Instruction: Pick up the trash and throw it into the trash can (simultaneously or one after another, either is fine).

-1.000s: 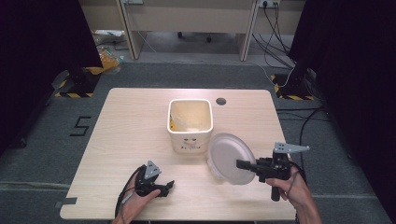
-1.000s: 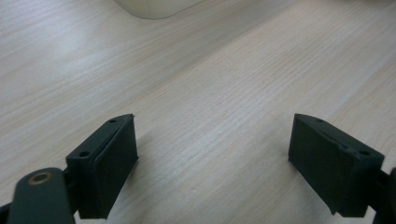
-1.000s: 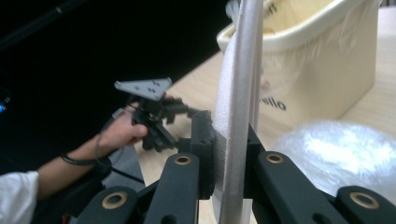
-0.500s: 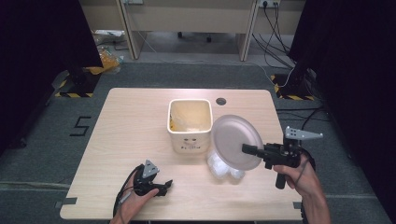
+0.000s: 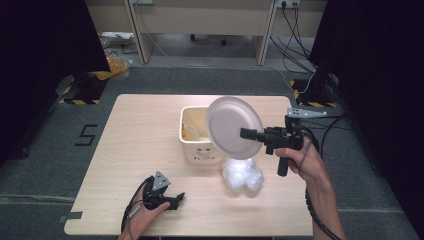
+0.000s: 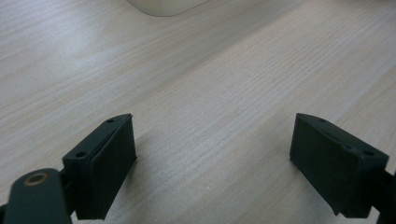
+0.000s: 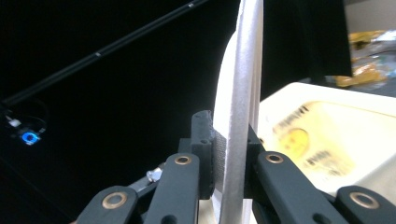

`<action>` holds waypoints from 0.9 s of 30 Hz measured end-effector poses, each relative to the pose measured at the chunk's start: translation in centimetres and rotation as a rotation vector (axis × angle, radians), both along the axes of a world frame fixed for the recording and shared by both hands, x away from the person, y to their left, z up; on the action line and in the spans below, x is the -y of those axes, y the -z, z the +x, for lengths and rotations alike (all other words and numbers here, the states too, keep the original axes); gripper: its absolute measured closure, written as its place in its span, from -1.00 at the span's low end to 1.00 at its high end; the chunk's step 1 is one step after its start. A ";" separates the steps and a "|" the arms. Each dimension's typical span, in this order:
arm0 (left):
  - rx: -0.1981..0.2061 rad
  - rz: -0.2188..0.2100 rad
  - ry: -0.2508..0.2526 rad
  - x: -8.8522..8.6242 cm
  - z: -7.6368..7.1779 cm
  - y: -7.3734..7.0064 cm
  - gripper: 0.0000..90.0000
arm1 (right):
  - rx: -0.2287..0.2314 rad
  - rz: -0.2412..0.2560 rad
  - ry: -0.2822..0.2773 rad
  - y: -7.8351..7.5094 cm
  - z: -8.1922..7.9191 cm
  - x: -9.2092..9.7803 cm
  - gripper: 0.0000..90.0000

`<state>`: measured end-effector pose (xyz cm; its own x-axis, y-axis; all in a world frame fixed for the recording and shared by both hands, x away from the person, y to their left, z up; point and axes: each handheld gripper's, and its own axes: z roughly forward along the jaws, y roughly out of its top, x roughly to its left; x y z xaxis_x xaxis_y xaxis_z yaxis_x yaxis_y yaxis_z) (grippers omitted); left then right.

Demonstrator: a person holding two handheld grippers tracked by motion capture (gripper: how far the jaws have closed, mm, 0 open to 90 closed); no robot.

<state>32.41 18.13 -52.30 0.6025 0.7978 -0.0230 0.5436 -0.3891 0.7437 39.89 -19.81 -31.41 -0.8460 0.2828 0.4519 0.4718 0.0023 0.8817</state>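
A white paper plate (image 5: 232, 127) hangs on edge in the air, partly in front of the cream bin (image 5: 197, 150). My right gripper (image 5: 245, 133) is shut on the plate's rim from the right. In the right gripper view the plate (image 7: 245, 93) stands nearly vertical between the jaws of the right gripper (image 7: 231, 154), with the bin (image 7: 327, 135) just behind it. My left gripper (image 5: 177, 197) rests on the table near the front edge and is open. In its own view the left gripper (image 6: 212, 163) has bare wood between its fingers.
A clump of clear, crumpled plastic items (image 5: 242, 175) lies on the table (image 5: 130, 145) right of the bin, under the plate. The bin holds yellowish scraps. The bin's base (image 6: 163, 5) shows beyond the left jaws. Cables and desks lie past the table.
The right gripper has lifted the plate up and leftward toward the bin, tilting it more upright and uncovering the plastic clump. The left gripper has stayed put.
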 end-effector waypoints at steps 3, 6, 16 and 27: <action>0.000 -0.001 -0.001 0.0 0.0 0.0 -0.70 | -0.020 0.007 -0.019 0.0 1.0 -1.3 0.85; 0.000 0.001 -0.001 0.0 0.0 0.0 -0.70 | -0.040 0.010 -0.031 0.1 1.9 -2.6 0.85; -0.003 0.003 -0.001 0.0 0.0 0.0 -0.70 | -0.079 -0.012 -0.041 -0.6 5.1 -6.3 0.85; -0.003 0.005 0.000 0.0 0.0 0.0 -0.70 | -0.150 -0.063 0.009 0.8 8.8 -8.1 0.85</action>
<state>32.40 18.16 -52.26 0.6026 0.7978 -0.0207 0.5458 -0.3930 0.7401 48.66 -11.67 -32.24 -0.7675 0.3219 0.5545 0.5987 0.0506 0.7994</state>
